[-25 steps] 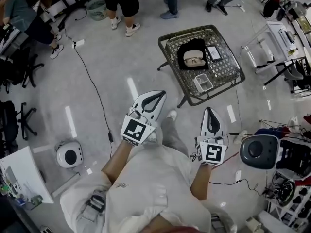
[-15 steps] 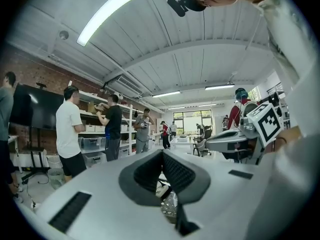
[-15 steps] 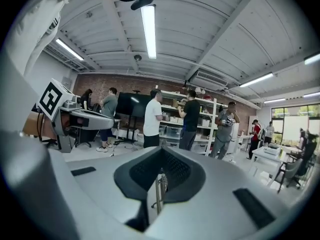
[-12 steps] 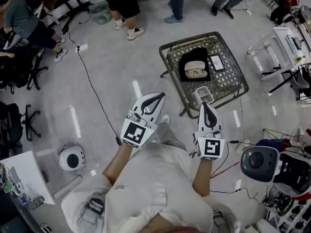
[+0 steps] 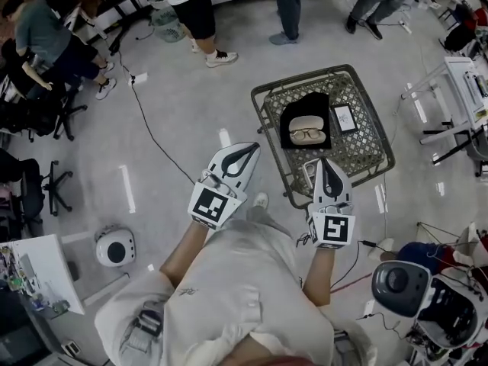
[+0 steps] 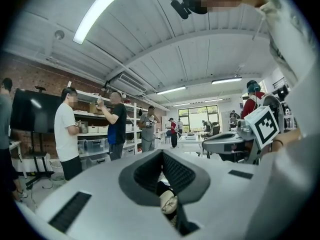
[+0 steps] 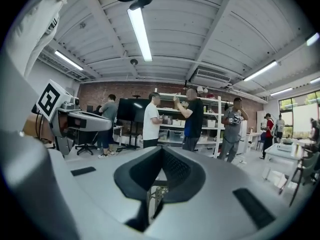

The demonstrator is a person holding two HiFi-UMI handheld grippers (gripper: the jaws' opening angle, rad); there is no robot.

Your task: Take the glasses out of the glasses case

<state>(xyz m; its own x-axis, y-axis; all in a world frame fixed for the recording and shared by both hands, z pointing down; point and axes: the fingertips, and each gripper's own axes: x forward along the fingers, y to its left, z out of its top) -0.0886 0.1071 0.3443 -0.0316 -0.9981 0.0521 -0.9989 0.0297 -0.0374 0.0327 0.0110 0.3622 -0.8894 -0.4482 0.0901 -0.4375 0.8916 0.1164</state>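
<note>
An open black glasses case (image 5: 306, 120) lies on a wire-mesh table (image 5: 367, 142) in the head view. A pair of glasses (image 5: 306, 134) rests on the case's cream lining. My right gripper (image 5: 326, 163) is shut, and its tips overlap the table's near edge, short of the case. My left gripper (image 5: 254, 149) is shut too and hangs over the floor left of the table. In the right gripper view, the wire mesh (image 7: 155, 196) shows through the gap under the closed gripper (image 7: 161, 149). The left gripper (image 6: 162, 153) looks out across the room.
A phone-like card (image 5: 345, 117) lies right of the case. A small clear box (image 5: 309, 171) is partly hidden by my right gripper. A black cable (image 5: 152, 132) runs across the floor. People (image 5: 191, 6) stand beyond the table. A round white device (image 5: 116, 247) and a grey machine (image 5: 396, 280) flank me.
The table with the case has come nearer in the head view. My right gripper now overlaps its front edge. Both grippers have stayed shut.
</note>
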